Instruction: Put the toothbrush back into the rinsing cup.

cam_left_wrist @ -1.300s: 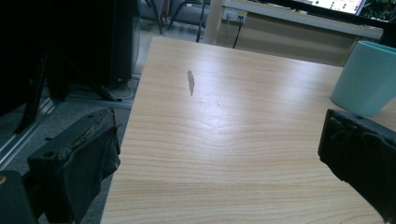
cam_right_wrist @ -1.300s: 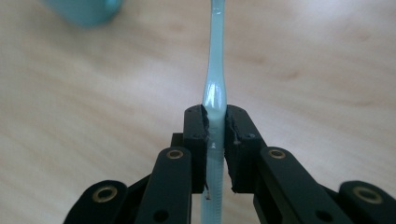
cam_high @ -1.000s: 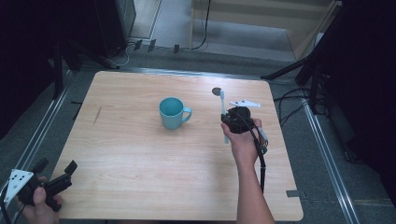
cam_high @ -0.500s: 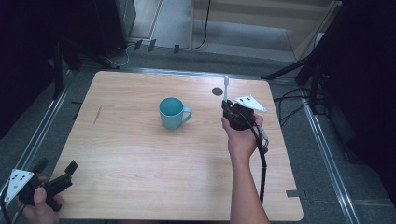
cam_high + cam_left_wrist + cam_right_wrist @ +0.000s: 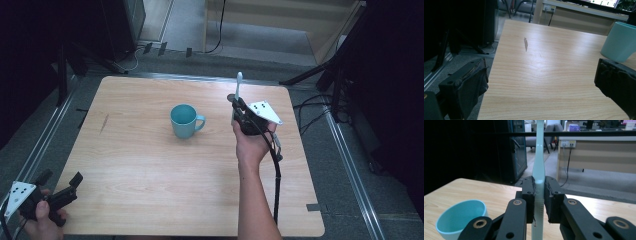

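From the high view, the right gripper (image 5: pixel 239 107) is clamping a pale toothbrush (image 5: pixel 238 86) that is standing upright out of its jaws, with the teal mug (image 5: pixel 184 120) sitting to its left on the wooden table (image 5: pixel 150 170). The left gripper (image 5: pixel 60 187) is hanging at the table's near left corner, its jaws apart.

In the left gripper view, the jaws are gaping wide over bare wood, the mug (image 5: pixel 620 41) ahead and right.

In the right gripper view, the jaws are pinching the toothbrush (image 5: pixel 539 170) handle; the mug (image 5: pixel 461 218) is sitting low to the left.

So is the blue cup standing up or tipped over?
Standing up. The teal ceramic mug rests on its base on the wooden table, open mouth facing up.
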Demonstrator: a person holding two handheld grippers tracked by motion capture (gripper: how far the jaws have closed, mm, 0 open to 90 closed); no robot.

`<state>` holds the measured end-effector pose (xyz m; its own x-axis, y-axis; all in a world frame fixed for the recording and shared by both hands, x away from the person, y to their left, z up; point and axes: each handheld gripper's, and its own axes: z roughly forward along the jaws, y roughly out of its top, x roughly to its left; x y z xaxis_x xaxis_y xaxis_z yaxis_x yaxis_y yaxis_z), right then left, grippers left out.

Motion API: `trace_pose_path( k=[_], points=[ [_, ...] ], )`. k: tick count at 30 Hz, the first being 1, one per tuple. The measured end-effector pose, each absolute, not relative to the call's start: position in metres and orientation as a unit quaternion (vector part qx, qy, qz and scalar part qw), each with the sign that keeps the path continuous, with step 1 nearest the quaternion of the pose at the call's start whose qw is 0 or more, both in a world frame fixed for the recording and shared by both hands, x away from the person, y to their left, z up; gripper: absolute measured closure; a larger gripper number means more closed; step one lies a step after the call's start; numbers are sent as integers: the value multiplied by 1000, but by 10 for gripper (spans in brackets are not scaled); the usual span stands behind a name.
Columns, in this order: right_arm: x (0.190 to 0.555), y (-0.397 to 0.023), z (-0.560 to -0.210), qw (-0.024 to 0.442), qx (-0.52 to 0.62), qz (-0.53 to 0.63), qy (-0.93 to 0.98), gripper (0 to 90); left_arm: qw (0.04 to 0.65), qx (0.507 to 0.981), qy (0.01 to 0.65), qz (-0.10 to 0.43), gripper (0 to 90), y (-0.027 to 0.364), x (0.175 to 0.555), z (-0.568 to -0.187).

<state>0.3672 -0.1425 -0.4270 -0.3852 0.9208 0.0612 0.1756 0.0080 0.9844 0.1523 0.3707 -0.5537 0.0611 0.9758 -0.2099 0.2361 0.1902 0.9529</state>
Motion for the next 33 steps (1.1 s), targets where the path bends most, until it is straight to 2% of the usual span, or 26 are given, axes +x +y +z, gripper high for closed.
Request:
trace_pose_path(
  k=[33],
  points=[
    [379,-53,-422,286,377,606,639,802,507,525,577,367,0,369,153,-553]
  ],
)
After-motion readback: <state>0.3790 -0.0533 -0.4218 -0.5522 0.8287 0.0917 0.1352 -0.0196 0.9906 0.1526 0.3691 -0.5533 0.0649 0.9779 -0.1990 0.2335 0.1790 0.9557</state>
